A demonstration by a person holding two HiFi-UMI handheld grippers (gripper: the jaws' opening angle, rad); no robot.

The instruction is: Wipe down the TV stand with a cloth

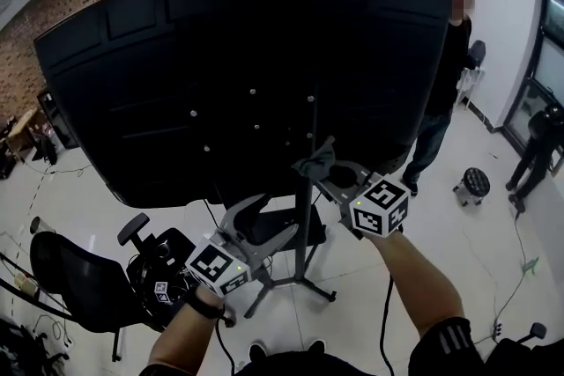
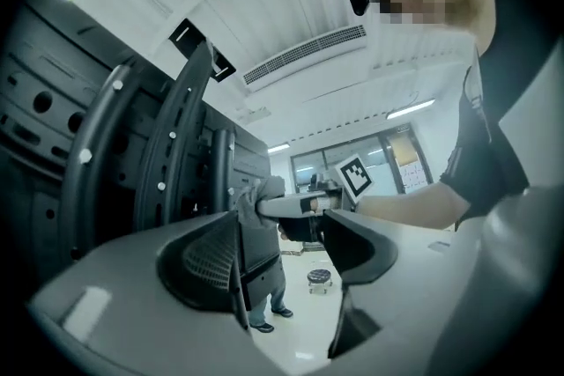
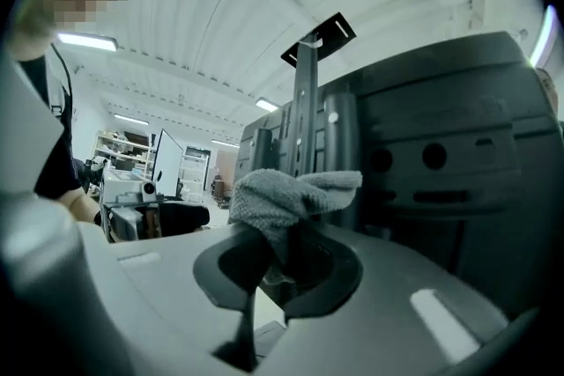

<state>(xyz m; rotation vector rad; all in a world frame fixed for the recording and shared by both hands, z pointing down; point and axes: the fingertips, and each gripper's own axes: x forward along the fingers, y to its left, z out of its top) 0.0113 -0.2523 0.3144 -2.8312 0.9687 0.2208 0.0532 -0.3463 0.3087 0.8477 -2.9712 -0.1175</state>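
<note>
Right gripper (image 3: 282, 253) jaws clamped tight on grey cloth (image 3: 293, 188), bunched, loose tail pointing right toward the TV (image 1: 247, 57) back. Left gripper (image 2: 286, 235) jaws wide apart, nothing between them. Only head view shows the whole layout: cloth against the TV stand pole (image 1: 304, 233), just below the screen. Pole's long axis is vertical, left gripper lower, near its base legs.

Grey cloth (image 3: 295, 189), black TV stand (image 1: 302, 233)
</note>
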